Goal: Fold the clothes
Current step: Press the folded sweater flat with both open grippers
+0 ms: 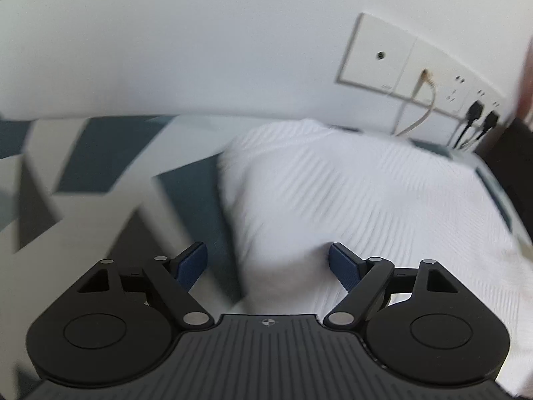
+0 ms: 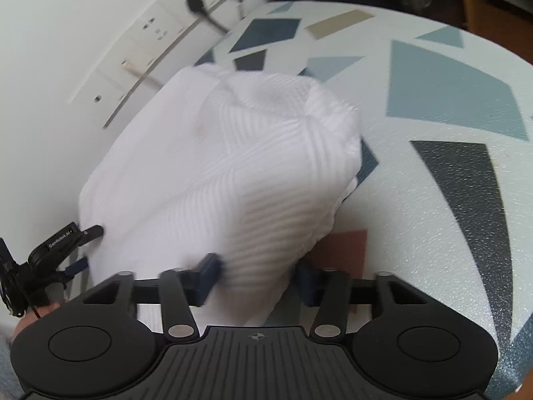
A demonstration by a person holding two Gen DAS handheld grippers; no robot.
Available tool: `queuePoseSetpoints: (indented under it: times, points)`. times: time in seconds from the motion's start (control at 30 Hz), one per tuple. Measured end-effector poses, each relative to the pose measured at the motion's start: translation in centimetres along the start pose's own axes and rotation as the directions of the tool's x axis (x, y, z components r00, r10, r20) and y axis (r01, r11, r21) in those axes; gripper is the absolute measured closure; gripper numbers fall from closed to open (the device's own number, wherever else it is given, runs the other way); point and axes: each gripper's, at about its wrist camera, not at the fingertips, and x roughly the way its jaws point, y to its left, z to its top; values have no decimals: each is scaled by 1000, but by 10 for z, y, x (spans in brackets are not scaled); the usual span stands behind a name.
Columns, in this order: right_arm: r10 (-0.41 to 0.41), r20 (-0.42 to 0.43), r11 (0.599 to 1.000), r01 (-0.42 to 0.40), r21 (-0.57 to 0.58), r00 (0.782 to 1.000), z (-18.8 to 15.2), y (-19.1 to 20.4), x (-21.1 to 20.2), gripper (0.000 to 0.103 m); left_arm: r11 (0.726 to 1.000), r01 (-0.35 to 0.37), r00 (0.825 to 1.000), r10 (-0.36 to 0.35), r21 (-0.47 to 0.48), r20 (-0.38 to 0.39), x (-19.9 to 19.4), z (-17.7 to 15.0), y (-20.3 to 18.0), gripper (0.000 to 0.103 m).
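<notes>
A white ribbed garment [image 1: 349, 193] lies folded in a thick bundle on the patterned table [image 1: 100, 153], close to the wall. My left gripper [image 1: 268, 263] hovers over its near left edge, blue pads [image 1: 193, 263] wide apart, nothing pinched. In the right wrist view the garment [image 2: 213, 153] is a rounded heap. My right gripper [image 2: 256, 280] has a thick fold of it filling the gap between its pads [image 2: 208, 276], and both pads touch the cloth. The left gripper [image 2: 88, 246] shows at the garment's left edge. Both views are motion-blurred.
The white wall [image 1: 200, 50] carries socket plates [image 1: 376, 53] with black plugs [image 1: 474, 113] and a pale cable [image 1: 423, 106] just behind the garment. The table's geometric surface [image 2: 449, 100] stretches right to a rounded edge, dark furniture beyond. Part of a hand [image 2: 36, 313] shows lower left.
</notes>
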Motion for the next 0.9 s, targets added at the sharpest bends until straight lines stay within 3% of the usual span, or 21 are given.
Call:
queuePoseSetpoints:
  times: [0.07,0.1,0.33,0.5,0.67,0.8,0.9]
  points:
    - [-13,19,1000,13,2,1000,0,-1,2,73,996,85,996,-85,3,-9,8,7,0,75]
    - [-22,28,1000,23,-5,999,0,0,3,74,995,103,994,-103,-5,-23,9,10,-1,83]
    - [-87,64,990,93,-105,994,23,10,23,78,992,89,996,-86,87,-38,-13,-11,9,85]
    - [-96,8,967,95,-235,995,46,29,41,77,997,79,995,-80,-13,-61,-62,-46,44,86]
    - [-44,-54,923,20,-383,998,50,55,63,77,978,49,995,-66,-204,-80,-129,-119,76,86]
    - [-7,-114,891,-46,-452,993,53,90,89,77,953,1,995,-30,-303,-90,-174,-178,74,84]
    - [10,-140,840,-84,-536,990,53,122,112,77,957,-1,992,-36,-292,-122,-189,-198,58,82]
